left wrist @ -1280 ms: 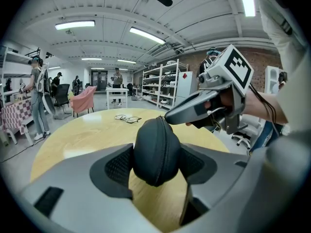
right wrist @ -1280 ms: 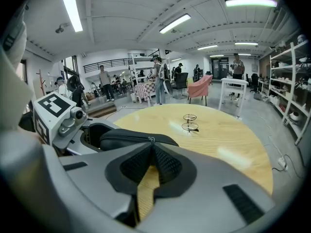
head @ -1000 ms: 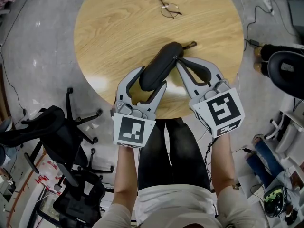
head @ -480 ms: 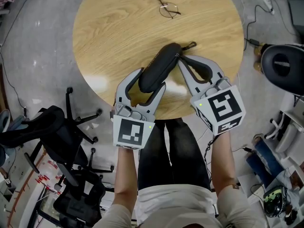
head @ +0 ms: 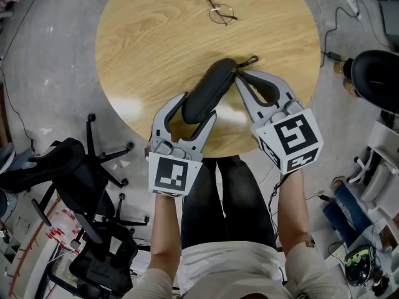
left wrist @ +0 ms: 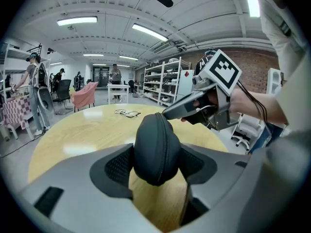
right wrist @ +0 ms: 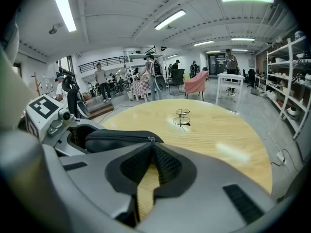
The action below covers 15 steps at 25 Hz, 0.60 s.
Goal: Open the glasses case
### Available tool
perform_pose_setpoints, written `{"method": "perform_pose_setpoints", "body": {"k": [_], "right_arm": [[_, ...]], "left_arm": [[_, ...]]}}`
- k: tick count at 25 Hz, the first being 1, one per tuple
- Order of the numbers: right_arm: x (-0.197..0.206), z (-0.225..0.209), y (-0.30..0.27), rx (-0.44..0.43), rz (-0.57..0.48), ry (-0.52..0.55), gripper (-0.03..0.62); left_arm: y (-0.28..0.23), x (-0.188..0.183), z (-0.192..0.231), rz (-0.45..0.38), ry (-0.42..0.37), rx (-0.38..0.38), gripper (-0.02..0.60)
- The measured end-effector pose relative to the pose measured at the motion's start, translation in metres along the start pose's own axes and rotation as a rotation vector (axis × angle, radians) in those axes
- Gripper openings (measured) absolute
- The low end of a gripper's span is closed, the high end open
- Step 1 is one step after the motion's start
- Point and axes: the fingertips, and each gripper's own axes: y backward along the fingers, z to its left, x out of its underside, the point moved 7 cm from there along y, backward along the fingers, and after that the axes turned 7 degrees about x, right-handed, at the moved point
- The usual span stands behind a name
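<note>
A black zip-up glasses case [head: 209, 87] lies slantwise on the round wooden table [head: 149, 36], near its front edge. My left gripper [head: 199, 103] is shut on the case's near end, and in the left gripper view both pads [left wrist: 119, 165] press against the case [left wrist: 155, 142]. My right gripper [head: 236, 78] comes in from the right with its jaws nearly together at the zipper pull [right wrist: 150, 140] on the case's seam. A small loop [head: 251, 60] sticks out of the case's far end.
A pair of thin-framed glasses [head: 216, 4] lies at the far side of the table. A black office chair [head: 75, 167] stands on the floor to the left, and cables and a dark round object [head: 377, 83] are on the right. The table's edge runs just under both grippers.
Almost nothing differs. The right gripper's marker cube has tilted a touch. The case and the left gripper keep still.
</note>
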Motion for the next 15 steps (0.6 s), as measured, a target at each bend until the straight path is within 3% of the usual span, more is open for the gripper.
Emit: {"method": "perform_pose_setpoints", "body": {"k": [15], "right_arm": [[0.0020,-0.0088,-0.0071,-0.010,0.022,-0.015,0.037]], "left_arm": [[-0.0011,0.0093,-0.0005,0.020,0.007,0.012,0.290]]}}
